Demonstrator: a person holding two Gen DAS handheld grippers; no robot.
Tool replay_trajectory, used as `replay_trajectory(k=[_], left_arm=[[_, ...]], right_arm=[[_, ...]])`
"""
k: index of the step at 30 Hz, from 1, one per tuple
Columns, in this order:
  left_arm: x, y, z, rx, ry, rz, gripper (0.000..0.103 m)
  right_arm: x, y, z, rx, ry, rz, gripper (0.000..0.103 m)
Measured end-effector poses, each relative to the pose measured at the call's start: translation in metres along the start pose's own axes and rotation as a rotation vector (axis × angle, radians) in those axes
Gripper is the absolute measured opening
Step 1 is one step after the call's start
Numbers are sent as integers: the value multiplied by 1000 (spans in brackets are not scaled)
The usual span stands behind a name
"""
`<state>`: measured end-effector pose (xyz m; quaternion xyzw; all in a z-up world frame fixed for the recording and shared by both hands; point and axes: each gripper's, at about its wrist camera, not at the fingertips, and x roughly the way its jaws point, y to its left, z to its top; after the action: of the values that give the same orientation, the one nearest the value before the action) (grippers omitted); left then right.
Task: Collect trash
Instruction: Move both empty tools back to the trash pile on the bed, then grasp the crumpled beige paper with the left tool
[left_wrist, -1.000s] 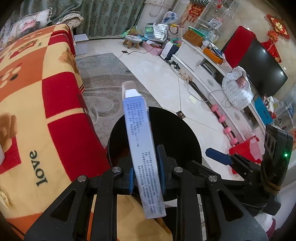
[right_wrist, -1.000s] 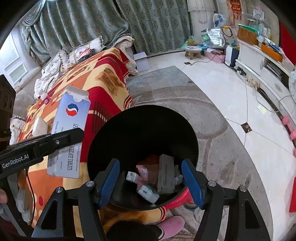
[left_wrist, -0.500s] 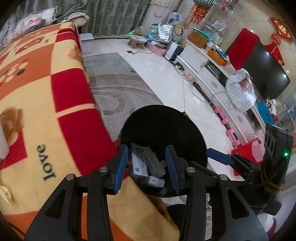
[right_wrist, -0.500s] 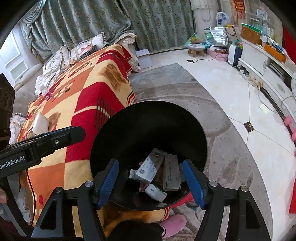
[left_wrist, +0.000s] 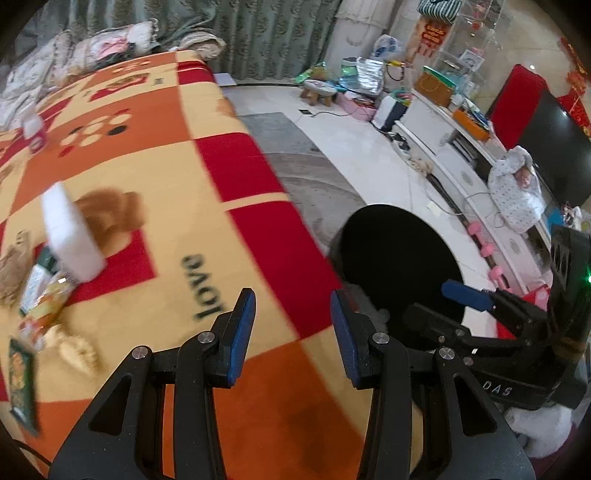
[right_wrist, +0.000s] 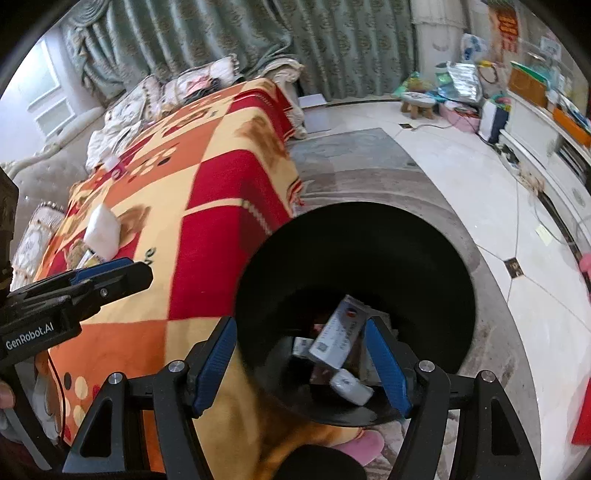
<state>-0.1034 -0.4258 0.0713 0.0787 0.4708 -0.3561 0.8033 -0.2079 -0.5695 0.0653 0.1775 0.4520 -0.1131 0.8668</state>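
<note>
The left gripper (left_wrist: 292, 325) hangs over the red, orange and cream checked blanket (left_wrist: 155, 177) with its blue-padded jaws spread and nothing between them; they have just been opening. On the blanket to its left lie a white rectangular foam block (left_wrist: 72, 236), crumpled snack wrappers (left_wrist: 44, 299) and a dark green packet (left_wrist: 22, 384). The round black trash bin (right_wrist: 354, 258) stands beside the blanket's edge, on the floor side. The right gripper (right_wrist: 301, 363) hovers over the bin's near rim, jaws spread wide and empty. Inside the bin rest a white medicine box (right_wrist: 338, 334) and other small cartons.
</note>
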Motion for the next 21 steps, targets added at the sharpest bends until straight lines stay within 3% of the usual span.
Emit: replay_trajectory(k=[12, 21], left_arm=[[-46, 63, -32, -58, -39, 118, 40], [-67, 128, -48, -155, -44, 195, 40]], right_arm=[[19, 80, 4, -119, 33, 80, 72], [35, 139, 1, -210, 64, 136, 72]])
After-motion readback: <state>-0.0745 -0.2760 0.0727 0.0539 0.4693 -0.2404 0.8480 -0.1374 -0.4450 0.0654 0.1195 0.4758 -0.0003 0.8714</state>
